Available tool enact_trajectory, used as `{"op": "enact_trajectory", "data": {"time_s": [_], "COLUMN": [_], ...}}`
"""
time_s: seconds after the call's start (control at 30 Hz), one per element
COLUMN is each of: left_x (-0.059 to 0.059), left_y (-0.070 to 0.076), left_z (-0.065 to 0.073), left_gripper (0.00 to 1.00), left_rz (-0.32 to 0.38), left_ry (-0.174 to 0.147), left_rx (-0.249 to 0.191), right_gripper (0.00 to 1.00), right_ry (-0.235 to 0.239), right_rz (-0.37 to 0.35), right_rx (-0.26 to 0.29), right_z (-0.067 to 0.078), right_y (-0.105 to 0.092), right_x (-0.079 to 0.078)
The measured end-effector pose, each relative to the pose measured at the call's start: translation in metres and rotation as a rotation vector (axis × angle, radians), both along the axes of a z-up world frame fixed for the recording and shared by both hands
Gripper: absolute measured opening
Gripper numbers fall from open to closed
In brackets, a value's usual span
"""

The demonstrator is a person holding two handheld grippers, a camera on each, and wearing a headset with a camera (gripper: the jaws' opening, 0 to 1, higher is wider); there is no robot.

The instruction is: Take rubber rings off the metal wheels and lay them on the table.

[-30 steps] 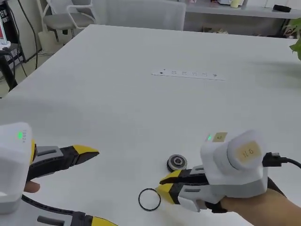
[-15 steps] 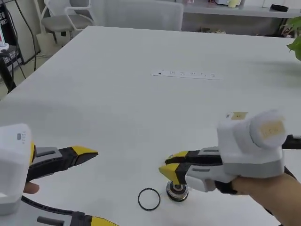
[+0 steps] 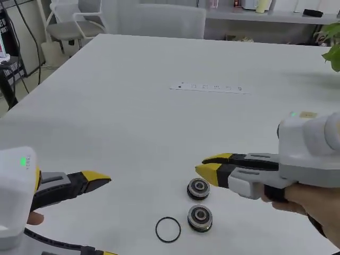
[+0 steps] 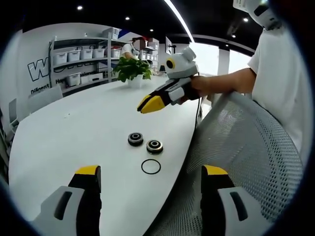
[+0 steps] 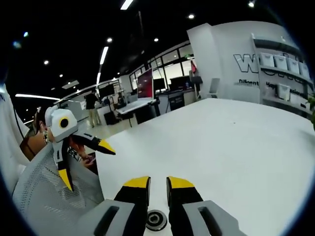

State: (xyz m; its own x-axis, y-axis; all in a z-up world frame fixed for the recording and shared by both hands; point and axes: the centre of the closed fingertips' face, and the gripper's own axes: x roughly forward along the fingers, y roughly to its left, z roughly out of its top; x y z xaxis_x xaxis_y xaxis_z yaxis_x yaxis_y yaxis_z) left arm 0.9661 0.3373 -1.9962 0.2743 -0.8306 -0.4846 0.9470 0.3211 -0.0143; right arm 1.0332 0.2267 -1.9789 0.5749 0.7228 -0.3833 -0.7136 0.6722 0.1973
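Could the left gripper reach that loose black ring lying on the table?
Probably yes: the left gripper is open, and the ring lies on bare table ahead of it, with nothing between.

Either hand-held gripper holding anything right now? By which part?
Nothing is held: the left hand-held gripper is open and empty, the right hand-held gripper empty beside a wheel.

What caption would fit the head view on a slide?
Right gripper beside the far wheel; near wheel and a loose ring lie on the table.

Left gripper (image 3: 103, 215) sits at the near left, jaws spread wide — right gripper (image 3: 203, 165), in a hand (image 3: 300, 203), points left, jaws nearly together, empty.
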Motion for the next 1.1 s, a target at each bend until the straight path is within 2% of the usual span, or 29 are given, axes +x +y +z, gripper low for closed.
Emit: {"op": "enact_trajectory", "data": {"time_s": [0.07,0.17,0.3,0.37,0.53,0.63,0.67,0.7,0.77,0.87,1.03,1.07,1.1], "left_x": [0.000,-0.001,-0.004,-0.005,-0.002,0.003,0.009,0.012,0.019,0.028,0.034,0.035,0.036], "left_y": [0.000,-0.002,-0.005,-0.007,-0.018,-0.023,-0.024,-0.025,-0.028,-0.036,-0.054,-0.057,-0.062], "left_z": [0.000,0.005,0.010,0.016,0.037,0.049,0.053,0.055,0.061,0.070,0.082,0.083,0.085], "left_gripper": [0.81,0.80,0.79,0.80,0.82,0.82,0.82,0.81,0.80,0.77,0.76,0.76,0.75], "left_rz": [-0.004,-0.029,-0.057,-0.079,-0.110,-0.129,-0.128,-0.127,-0.129,-0.143,-0.189,-0.197,-0.211], "left_ry": [-0.004,-0.042,-0.059,-0.084,-0.110,-0.141,-0.170,-0.181,-0.190,-0.222,-0.255,-0.259,-0.264], "left_rx": [0.003,0.005,0.004,0.014,-0.015,-0.017,-0.010,-0.004,-0.002,0.005,0.003,0.001,0.000], "right_gripper": [0.11,0.11,0.11,0.11,0.11,0.11,0.11,0.11,0.12,0.14,0.15,0.15,0.15], "right_ry": [0.000,0.006,0.018,0.023,0.042,0.068,0.073,0.075,0.090,0.110,0.142,0.151,0.160], "right_rz": [-0.014,-0.028,-0.037,-0.042,-0.036,-0.039,-0.037,-0.035,-0.026,-0.011,0.012,0.014,0.027], "right_rx": [0.006,0.011,-0.001,-0.006,-0.040,-0.043,-0.052,-0.058,-0.078,-0.108,-0.141,-0.155,-0.192], "right_z": [0.001,0.000,-0.005,-0.008,-0.023,-0.030,-0.033,-0.035,-0.042,-0.054,-0.065,-0.068,-0.075], "right_y": [-0.004,-0.009,-0.015,-0.020,-0.029,-0.034,-0.035,-0.035,-0.037,-0.039,-0.038,-0.039,-0.043], "right_x": [0.002,0.003,0.003,0.002,0.002,0.001,0.001,0.001,-0.001,-0.002,-0.009,-0.010,-0.012]}}
